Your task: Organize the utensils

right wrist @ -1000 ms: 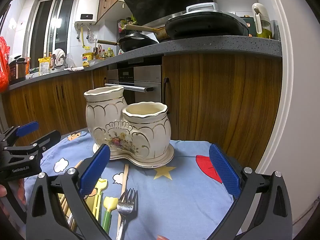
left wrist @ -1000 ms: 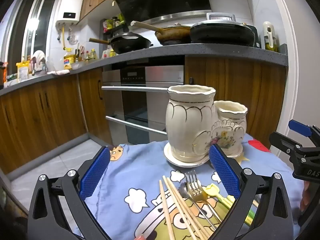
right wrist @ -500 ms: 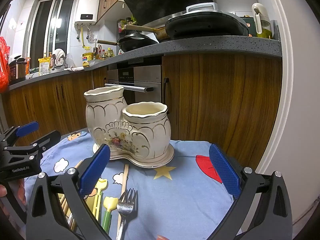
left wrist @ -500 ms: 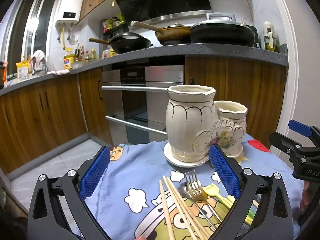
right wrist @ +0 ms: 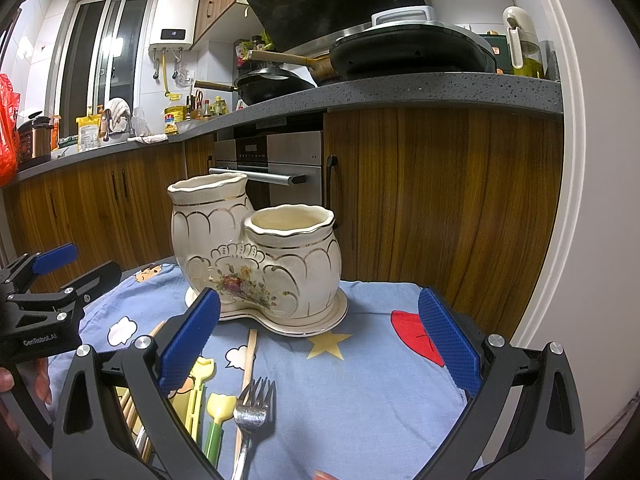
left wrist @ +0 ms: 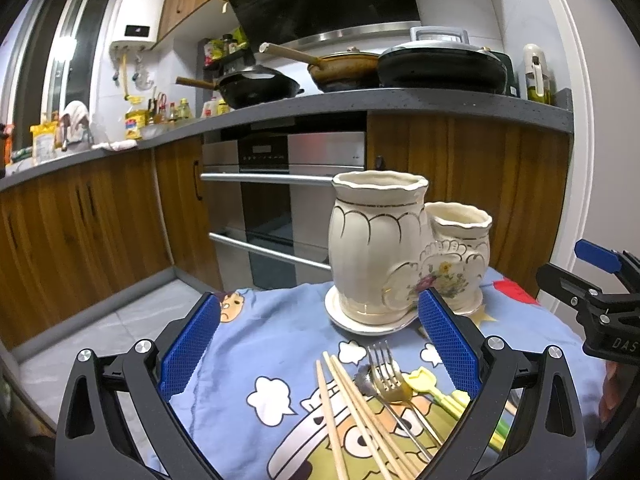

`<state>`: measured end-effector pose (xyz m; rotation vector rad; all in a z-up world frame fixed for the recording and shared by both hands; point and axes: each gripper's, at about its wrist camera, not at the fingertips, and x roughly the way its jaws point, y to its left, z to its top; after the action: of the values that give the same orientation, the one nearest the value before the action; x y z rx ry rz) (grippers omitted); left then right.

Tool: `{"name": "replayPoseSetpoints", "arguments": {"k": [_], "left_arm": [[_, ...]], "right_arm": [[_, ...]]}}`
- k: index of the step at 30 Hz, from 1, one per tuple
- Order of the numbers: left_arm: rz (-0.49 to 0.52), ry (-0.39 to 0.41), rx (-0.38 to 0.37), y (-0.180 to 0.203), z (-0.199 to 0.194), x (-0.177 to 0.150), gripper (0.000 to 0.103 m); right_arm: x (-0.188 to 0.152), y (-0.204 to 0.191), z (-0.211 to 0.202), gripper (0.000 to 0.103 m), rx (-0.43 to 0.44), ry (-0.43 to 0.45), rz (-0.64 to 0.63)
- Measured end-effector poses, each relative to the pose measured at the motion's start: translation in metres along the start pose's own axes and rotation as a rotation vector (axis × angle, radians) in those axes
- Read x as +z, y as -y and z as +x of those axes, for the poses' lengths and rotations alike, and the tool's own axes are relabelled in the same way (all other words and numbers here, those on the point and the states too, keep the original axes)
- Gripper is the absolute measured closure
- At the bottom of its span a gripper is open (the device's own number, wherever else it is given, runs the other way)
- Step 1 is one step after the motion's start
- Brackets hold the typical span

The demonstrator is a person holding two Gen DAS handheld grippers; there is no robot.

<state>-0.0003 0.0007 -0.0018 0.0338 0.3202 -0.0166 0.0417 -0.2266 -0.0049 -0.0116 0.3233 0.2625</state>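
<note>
Kitchen bench under blue cartoon cloth [left wrist: 256, 340]. Both tongs, left [left wrist: 318, 350] and right [right wrist: 318, 350], spread and empty. Steel fork [right wrist: 252, 408], wooden chopsticks [left wrist: 352, 408] lying crossed before cream ceramic double holder [right wrist: 260, 264]. Risk: snagging neighbours on pickup, tipping holder.

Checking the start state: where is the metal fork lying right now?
The metal fork lies flat on the blue cartoon cloth in front of the ceramic holder, tines toward it, between the chopsticks and the yellow-green plastic utensils.
</note>
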Motion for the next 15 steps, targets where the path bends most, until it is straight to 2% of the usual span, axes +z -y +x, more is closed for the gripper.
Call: {"name": "replayPoseSetpoints", "arguments": {"k": [15], "left_arm": [[0.000, -0.004, -0.001, 0.0002, -0.0008, 0.0013, 0.005]], "right_arm": [[0.0002, -0.0001, -0.0004, 0.005, 0.000, 0.001, 0.000]]}}
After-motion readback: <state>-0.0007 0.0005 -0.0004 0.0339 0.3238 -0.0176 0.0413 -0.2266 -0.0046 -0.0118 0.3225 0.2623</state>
